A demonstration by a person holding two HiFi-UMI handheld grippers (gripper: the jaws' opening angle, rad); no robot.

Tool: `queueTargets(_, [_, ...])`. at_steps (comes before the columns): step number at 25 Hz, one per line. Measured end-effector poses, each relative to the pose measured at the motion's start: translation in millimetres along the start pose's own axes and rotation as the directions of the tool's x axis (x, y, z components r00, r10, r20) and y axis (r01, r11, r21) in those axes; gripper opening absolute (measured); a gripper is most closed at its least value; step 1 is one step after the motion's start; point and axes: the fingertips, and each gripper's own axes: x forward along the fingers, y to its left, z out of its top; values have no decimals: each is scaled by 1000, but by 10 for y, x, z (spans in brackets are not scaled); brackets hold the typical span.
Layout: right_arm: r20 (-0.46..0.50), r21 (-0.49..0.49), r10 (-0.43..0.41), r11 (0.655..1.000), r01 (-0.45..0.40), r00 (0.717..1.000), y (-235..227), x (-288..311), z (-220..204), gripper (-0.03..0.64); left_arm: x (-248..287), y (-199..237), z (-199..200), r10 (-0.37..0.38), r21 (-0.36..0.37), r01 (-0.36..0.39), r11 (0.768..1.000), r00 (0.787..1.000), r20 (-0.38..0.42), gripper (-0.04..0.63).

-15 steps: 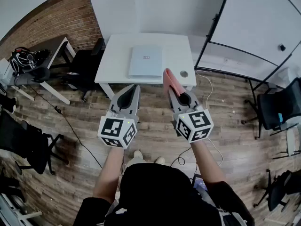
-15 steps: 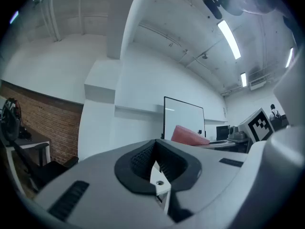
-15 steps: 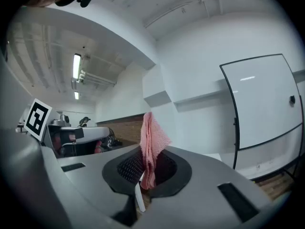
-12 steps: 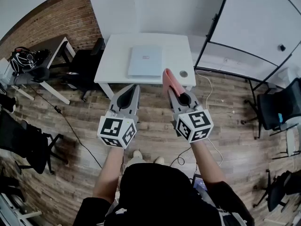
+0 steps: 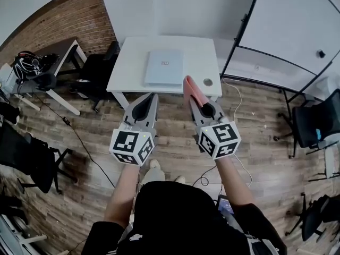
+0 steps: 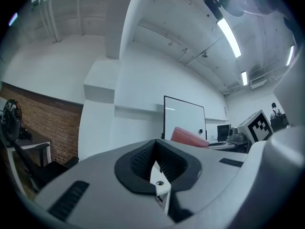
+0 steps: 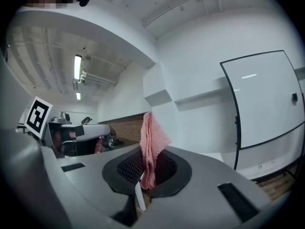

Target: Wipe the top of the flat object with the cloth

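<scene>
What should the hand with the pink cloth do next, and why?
Probably move the right gripper forward and down toward the flat grey object on the white table. The gripper is shut on the pink cloth, but the cloth is up in the air near the table's front edge and not touching the object's top.

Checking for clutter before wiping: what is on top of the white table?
A flat pale-blue object lies on the table, a small round thing by its near right corner. The cloth hides some front edge.
</scene>
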Motion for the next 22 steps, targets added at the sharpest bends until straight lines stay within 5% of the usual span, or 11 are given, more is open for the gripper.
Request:
queueTargets(10, [-2, -6, 4, 1000, -4, 1000, -130, 451, -3, 44, 319, 347, -11, 4, -6, -4, 1000, 1000, 13, 8])
queueTargets(22, [-42, -6, -11, 1000, 11, 999, -495, 1713, -12, 44, 1235, 1328, -191, -18, -47, 17, 999, 1000, -11, 8])
